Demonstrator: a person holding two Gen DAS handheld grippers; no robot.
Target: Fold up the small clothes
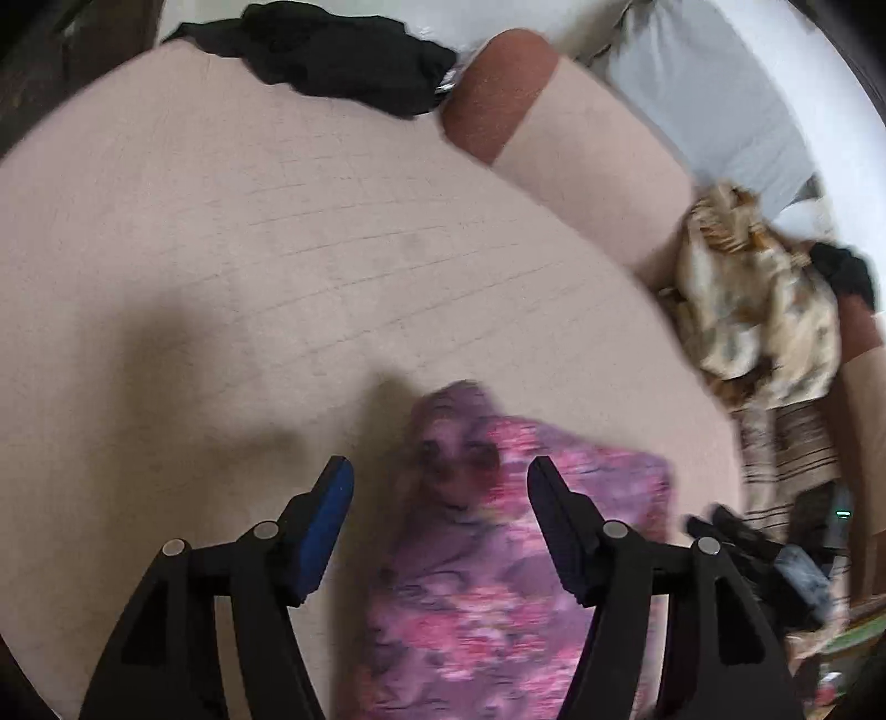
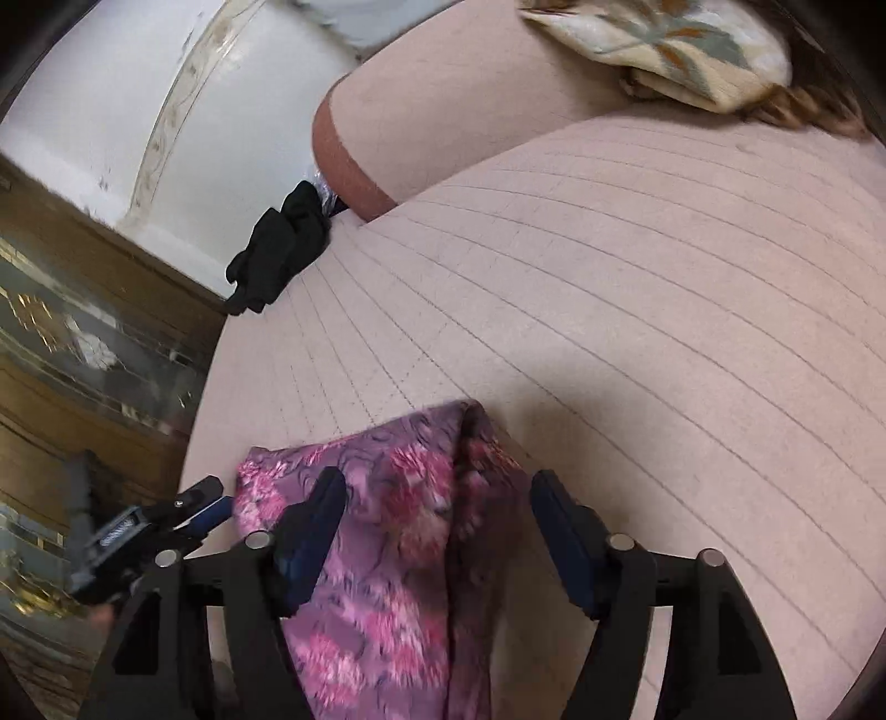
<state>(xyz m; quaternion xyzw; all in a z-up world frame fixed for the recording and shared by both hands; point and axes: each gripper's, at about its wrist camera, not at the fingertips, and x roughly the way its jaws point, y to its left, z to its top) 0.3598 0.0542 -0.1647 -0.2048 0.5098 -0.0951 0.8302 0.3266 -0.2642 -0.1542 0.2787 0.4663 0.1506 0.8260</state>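
1. My left tongs [image 1: 440,471] stand apart, pads clear of the cloth; the purple floral garment [image 1: 487,554] lies under the gap, nothing pinched.
2. My right tongs [image 2: 437,482] are likewise spread, the same garment [image 2: 398,531] lying beneath and between the fingers, not clamped.
3. The garment is thin printed fabric, mauve with blurred pink blossoms and dark squiggly lines. It lies as a long, narrow strip with a raised fold running along it, one rounded end pointing away from me.
4. It rests on a pale pink quilted mattress [image 1: 277,249], a matte surface stitched in a faint grid of lines.
5. A bolster [image 1: 554,127] lies at the far edge of the mattress: a soft cylinder, pale pink cloth with a rust-brown end.
6. A crumpled black garment [image 1: 332,50] sits heaped at the far edge, just beside the bolster's brown end.
7. A cream cloth with orange and grey leaf print [image 1: 764,310] lies bunched on the right, by the bolster's other end; a striped beige fabric [image 1: 792,459] hangs below it.
8. From the right wrist view, my left tongs [image 2: 205,509] show at the garment's left corner, blue pads near its edge.
9. Dark wooden furniture with glass panels [image 2: 83,343] stands beyond the mattress edge.
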